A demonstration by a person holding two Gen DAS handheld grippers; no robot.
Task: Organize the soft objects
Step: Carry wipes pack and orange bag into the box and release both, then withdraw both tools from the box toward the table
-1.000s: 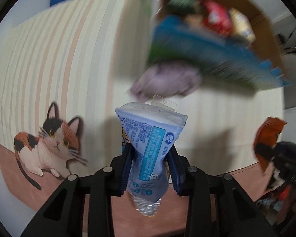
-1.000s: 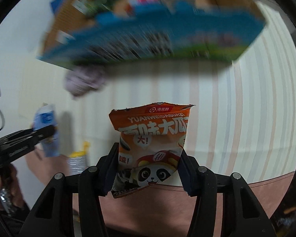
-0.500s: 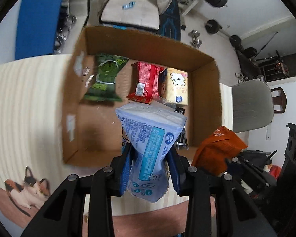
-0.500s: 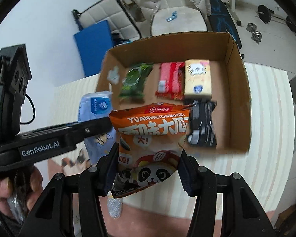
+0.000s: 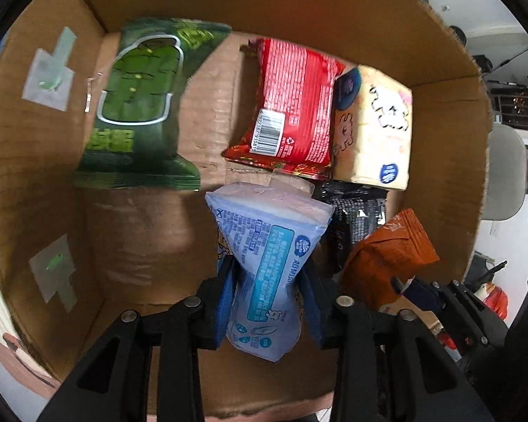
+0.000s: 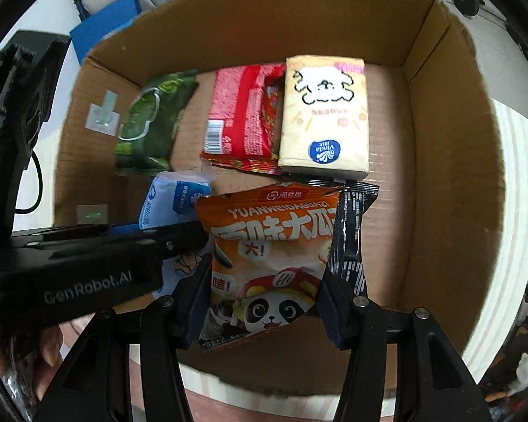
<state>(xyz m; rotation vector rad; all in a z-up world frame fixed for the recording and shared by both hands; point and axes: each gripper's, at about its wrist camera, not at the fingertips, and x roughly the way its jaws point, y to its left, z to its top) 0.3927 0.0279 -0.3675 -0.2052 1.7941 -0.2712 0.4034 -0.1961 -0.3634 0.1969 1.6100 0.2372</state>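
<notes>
My left gripper (image 5: 267, 274) pinches a pale blue pouch (image 5: 267, 218) at its waist; its jaws are just starting to open while the pads still press the pouch. It hangs low inside an open cardboard box (image 5: 299, 7). My right gripper (image 6: 265, 277) is shut on an orange snack bag (image 6: 267, 232) with a panda print, held over the box's near middle, just right of the blue pouch (image 6: 172, 200). On the box floor lie a green packet (image 5: 137, 105), a red packet (image 5: 292, 105), a cream tissue pack (image 5: 373, 130) and a black packet (image 5: 355, 218).
The box floor is bare at its left front (image 5: 140, 239) and along its right side (image 6: 390, 176). The box stands on a striped cloth (image 6: 510, 211). A blue mat (image 6: 102, 24) and a grey chair (image 5: 503, 176) lie beyond it. A hand (image 6: 49, 348) holds the left gripper.
Both grippers have travelled from above the striped cloth to over the box and come down into it. The box now fills both views. Each still carries its packet.
</notes>
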